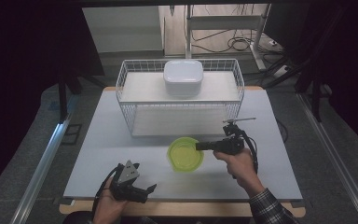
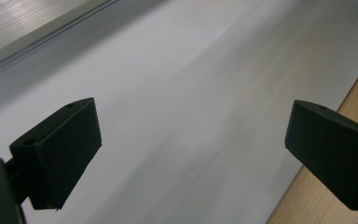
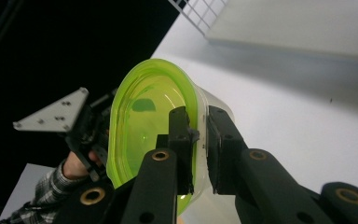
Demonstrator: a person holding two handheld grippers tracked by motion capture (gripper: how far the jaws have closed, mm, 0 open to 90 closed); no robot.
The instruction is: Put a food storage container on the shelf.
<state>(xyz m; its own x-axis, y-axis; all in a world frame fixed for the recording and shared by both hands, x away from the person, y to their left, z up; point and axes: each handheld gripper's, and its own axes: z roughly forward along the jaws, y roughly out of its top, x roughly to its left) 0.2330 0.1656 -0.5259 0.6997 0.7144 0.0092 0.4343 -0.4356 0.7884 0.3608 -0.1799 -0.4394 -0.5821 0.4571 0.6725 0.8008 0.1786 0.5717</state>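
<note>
The white table fills the middle of the high view, and the wire basket stands across its upper half with a white lidded box on its shelf. Just below the basket's front, right of centre, is the green-lidded container, a clear tub with a lime lid. The right gripper comes in from the right and has it by the rim.

In the right gripper view the container sits centre-left, tipped on edge, and the narrow jaws pinch the lid edge and tub wall between them. The grip is on one side only, so the tub will likely want to swing. The step seems to be a lift toward the basket, and it goes best if the person keeps the wrist steady, raises the tub well clear of the table, and levels the lid before nearing the wires.

The right forearm, in a plaid sleeve, rises from the lower right of the high view, with the gripper lying level and pointing left. The left gripper rests at the lower left near the table's edge; the left gripper view shows its jaws wide apart over bare table, holding nothing.
</note>
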